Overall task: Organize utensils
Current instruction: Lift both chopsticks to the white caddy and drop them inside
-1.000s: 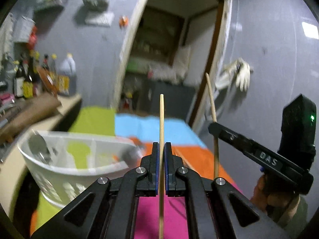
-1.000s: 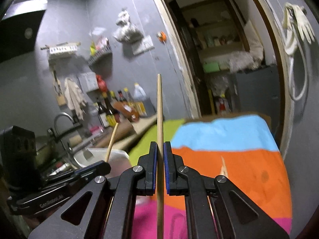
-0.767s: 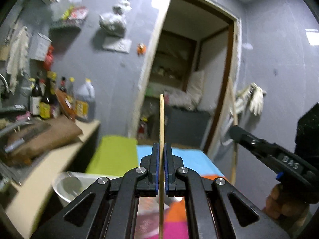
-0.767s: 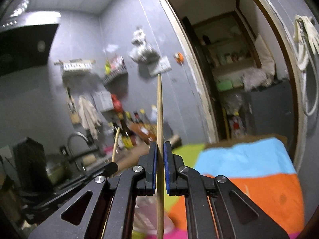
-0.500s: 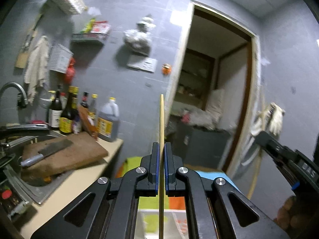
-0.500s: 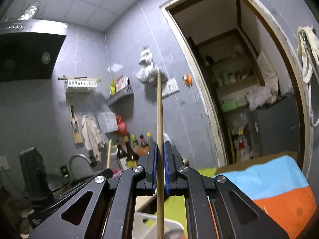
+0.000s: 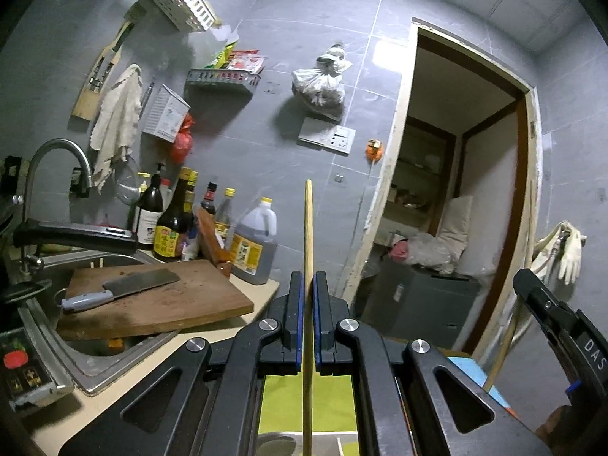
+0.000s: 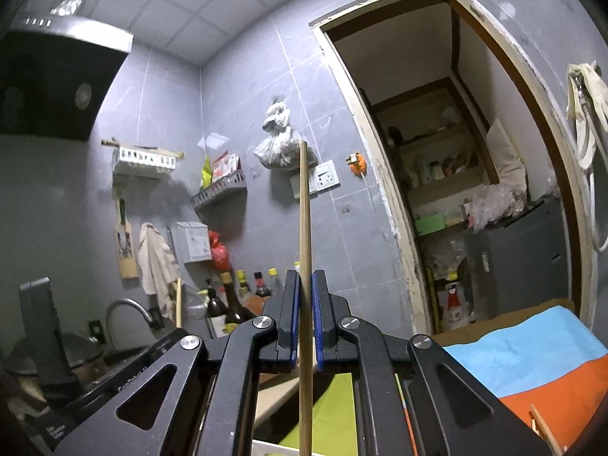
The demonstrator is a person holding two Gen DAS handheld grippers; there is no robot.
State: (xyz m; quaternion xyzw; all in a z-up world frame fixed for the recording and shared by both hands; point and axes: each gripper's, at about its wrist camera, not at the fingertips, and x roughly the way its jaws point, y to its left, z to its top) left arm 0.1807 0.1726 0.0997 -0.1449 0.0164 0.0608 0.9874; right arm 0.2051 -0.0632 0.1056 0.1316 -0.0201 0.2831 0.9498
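Left wrist view: the left tongs [image 7: 308,319] are clenched on a wooden chopstick [image 7: 307,228] standing upright between the pads, carried in mid-air above a white organizer tray [image 7: 326,444] just below.

Right wrist view: the right tongs [image 8: 303,319] likewise grip a second chopstick [image 8: 304,209]. Judged next: tilt both down and lower them into one tray compartment.

left gripper [image 7: 308,319] jaws clamped on upright chopstick [image 7: 308,228] | cleaver [image 7: 125,287] flat on cutting board [image 7: 171,304]
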